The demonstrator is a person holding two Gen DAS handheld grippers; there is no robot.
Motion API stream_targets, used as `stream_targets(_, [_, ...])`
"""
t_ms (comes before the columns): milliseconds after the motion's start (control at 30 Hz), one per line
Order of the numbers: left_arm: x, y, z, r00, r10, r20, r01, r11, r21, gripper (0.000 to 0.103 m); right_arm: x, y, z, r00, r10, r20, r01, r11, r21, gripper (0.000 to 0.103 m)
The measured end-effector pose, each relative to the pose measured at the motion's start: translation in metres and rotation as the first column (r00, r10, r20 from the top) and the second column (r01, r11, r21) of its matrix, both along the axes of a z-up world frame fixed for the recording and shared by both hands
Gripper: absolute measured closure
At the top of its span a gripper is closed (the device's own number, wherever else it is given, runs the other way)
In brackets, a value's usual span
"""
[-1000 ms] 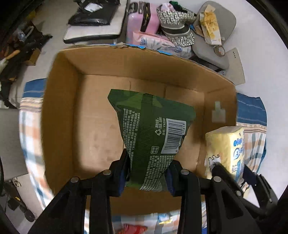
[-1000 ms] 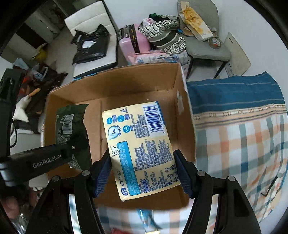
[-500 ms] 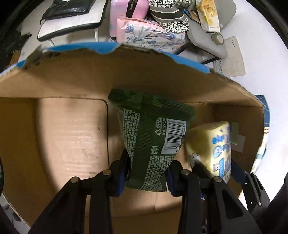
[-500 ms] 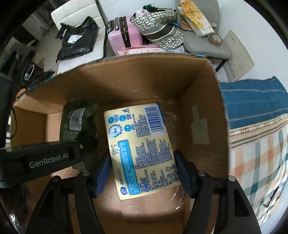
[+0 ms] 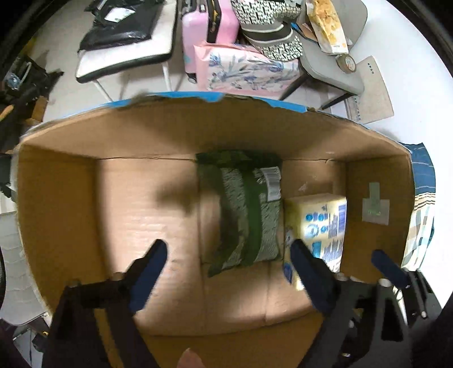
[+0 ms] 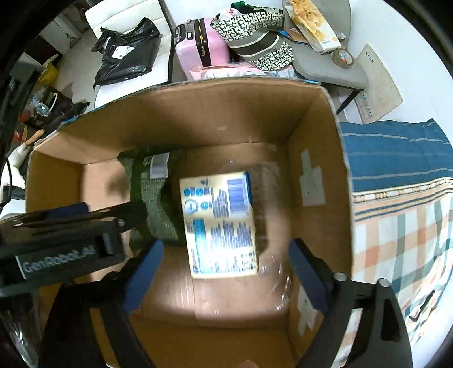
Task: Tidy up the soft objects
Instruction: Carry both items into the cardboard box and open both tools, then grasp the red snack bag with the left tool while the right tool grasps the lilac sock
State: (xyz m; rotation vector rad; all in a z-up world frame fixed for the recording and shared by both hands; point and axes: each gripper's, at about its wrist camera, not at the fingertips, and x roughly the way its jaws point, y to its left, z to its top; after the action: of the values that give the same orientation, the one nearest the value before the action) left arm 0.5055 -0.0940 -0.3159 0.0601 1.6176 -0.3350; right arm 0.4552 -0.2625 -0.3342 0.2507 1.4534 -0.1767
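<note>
A green soft packet (image 5: 243, 209) (image 6: 153, 198) lies on the floor of a big cardboard box (image 5: 141, 133) (image 6: 226, 113). Beside it on the right lies a yellow packet with blue print (image 5: 320, 223) (image 6: 220, 223). My left gripper (image 5: 226, 266) hangs open above the box floor, with the green packet beyond its fingertips and nothing between them. My right gripper (image 6: 223, 271) is open too, just above the near end of the yellow packet. The left gripper's black body (image 6: 65, 243) crosses the left of the right wrist view.
The box sits on a checked and blue-striped cloth (image 6: 402, 198). Behind it stand a pink suitcase (image 5: 209, 25), a pink flowered pack (image 5: 243, 70), a patterned bag (image 6: 254, 36), a grey chair (image 5: 334, 59) with a snack bag, and a white chair with a black bag (image 5: 121, 31).
Both grippers have opened and let go of their packets, which now lie side by side on the box floor. Both grippers have pulled back a little.
</note>
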Motion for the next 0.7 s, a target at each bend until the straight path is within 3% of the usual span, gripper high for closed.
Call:
stream_targets(67, [-0.005,0.004,0.009,0.999,-0.002,0.032,0.002,1.000,0.022,0.006,-0.008,0.002,0.006,1.000,0.002,-0.008,-0.002,1.000,0.005,0.000])
stream_targets(367, [-0.050,0.017,0.050,0.988,0.046,0.148,-0.051,0.998,0.036,0.005,-0.057,0.017,0.040,0.999,0.035,-0.003,-0.035,0.999,0.002,0.000])
stream_targets(700, [-0.112,0.039,0.103,0.957,0.084,0.278,-0.096,0.995,0.032,0.005,-0.111,0.036,0.095,0.995,0.059,0.086,-0.053,0.997,-0.063,0.000])
